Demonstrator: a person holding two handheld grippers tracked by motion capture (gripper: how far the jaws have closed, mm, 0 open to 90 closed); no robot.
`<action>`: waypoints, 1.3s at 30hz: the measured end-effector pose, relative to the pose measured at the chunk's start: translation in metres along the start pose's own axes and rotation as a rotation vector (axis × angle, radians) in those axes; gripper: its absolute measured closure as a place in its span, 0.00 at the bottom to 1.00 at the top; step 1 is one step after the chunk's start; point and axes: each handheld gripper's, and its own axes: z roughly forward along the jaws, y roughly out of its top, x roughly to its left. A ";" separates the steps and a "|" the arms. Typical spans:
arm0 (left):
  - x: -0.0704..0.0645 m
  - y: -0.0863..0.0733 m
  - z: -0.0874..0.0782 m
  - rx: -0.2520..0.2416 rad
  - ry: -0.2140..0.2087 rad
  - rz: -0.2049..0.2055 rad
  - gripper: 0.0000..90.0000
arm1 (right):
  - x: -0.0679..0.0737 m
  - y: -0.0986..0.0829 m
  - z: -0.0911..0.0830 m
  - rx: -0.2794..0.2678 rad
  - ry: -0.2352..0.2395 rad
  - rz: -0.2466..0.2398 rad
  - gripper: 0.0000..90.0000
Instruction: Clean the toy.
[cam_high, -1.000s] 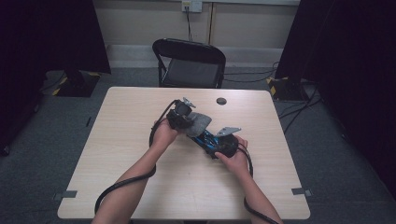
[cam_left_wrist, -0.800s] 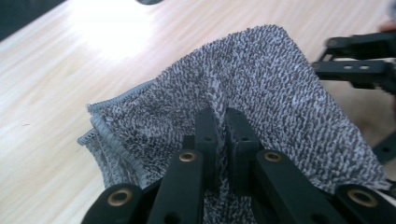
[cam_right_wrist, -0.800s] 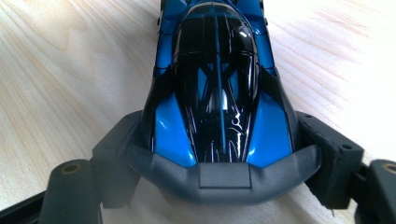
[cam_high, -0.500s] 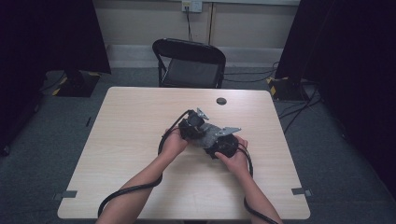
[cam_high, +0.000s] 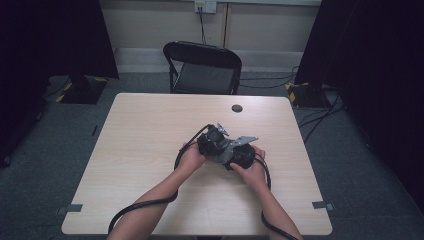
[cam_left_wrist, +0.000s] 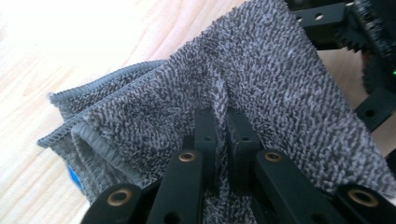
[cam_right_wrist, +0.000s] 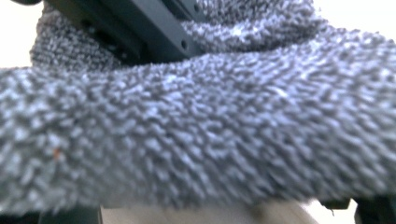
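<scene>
The soft, light grey terry cloth (cam_left_wrist: 261, 88), limp near the pale wooden desk's (cam_high: 150, 130) middle, is pinched by the closed left gripper (cam_left_wrist: 223, 126) at a raised fold; whether the right gripper (cam_high: 240, 156) is closed cannot be told.

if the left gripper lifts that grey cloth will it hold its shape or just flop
Probably flop: the cloth already puckers into a ridge where the left gripper pinches it, and its hemmed layers sag open at the folded corner. It looks light, so one pinch should carry it. The looped pile likely grips well, so slipping seems unlikely, though a fold may open as it leaves the table.
</scene>
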 end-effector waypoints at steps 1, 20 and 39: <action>0.001 0.000 -0.001 0.004 0.002 0.001 0.94 | 0.000 0.000 0.000 0.000 0.000 0.000 0.27; 0.029 -0.002 -0.005 0.020 0.061 -0.071 0.94 | 0.000 0.000 0.000 0.000 0.001 -0.001 0.27; 0.055 -0.007 0.001 0.024 0.105 -0.155 0.94 | 0.000 0.000 0.000 0.000 0.001 -0.001 0.27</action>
